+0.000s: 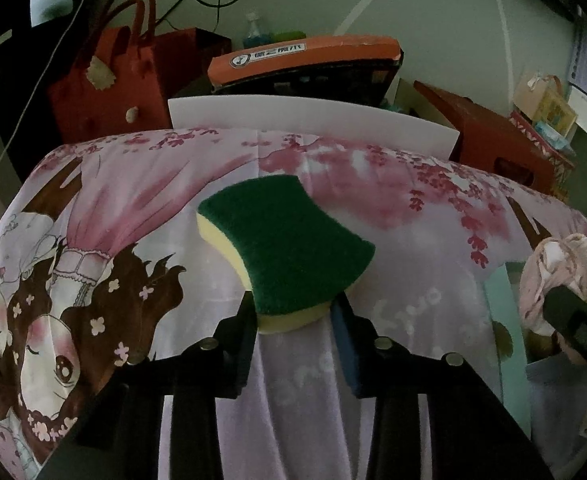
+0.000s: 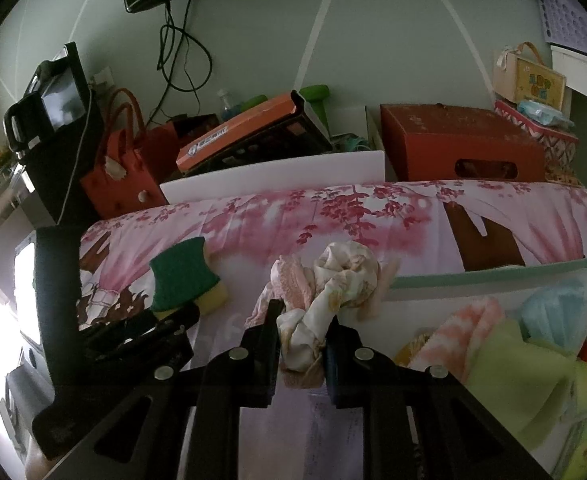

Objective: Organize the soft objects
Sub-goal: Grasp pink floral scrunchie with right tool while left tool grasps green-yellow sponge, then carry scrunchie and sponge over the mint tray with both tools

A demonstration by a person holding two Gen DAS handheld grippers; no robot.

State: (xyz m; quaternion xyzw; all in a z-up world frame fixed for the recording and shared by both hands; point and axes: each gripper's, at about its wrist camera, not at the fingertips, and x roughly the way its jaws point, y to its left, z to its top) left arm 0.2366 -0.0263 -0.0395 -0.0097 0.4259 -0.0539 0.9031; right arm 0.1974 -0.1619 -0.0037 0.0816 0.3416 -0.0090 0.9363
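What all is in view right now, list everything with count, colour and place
sponge: one, green top on yellow foam, on the cloth, its near end between the left claw's fingers
bundled cloth: one, cream and pink, held in the right claw
tablecloth: one, pink and lilac with cartoon print, covering the table
bin: one, pale teal rim, right of the table, holding soft items in peach, green and blue
white board: one, standing behind the table
orange-lidded box: one, behind the board
red bag: one, back left
red box: one, back right
left claw: black, closed on the sponge
right claw: black, shut on the bundle
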